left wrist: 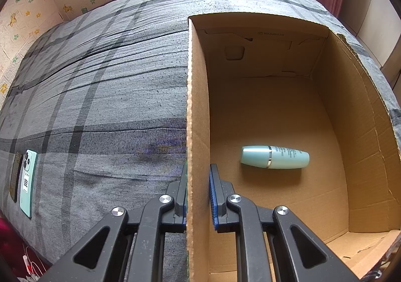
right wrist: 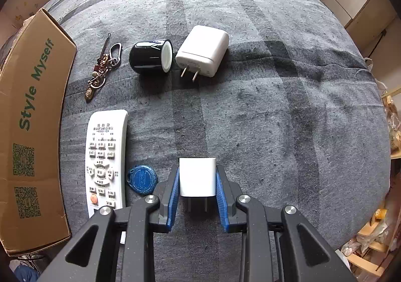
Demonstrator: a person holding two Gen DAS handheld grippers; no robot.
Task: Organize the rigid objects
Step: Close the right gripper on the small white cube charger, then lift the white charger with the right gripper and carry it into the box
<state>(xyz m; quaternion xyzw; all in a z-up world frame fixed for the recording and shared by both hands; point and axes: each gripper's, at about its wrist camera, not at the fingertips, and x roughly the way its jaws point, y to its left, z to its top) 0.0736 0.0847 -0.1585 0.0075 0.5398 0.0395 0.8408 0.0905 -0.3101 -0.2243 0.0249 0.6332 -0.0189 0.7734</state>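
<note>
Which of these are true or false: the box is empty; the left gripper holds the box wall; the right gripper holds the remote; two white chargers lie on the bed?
1. The cardboard box is empty. False: a pale green bottle lies inside.
2. The left gripper clamps the box's wall. True.
3. The right gripper holds the remote. False: it grips a small white charger.
4. Two white chargers are on the bed. True: a larger charger lies farther off.
</note>
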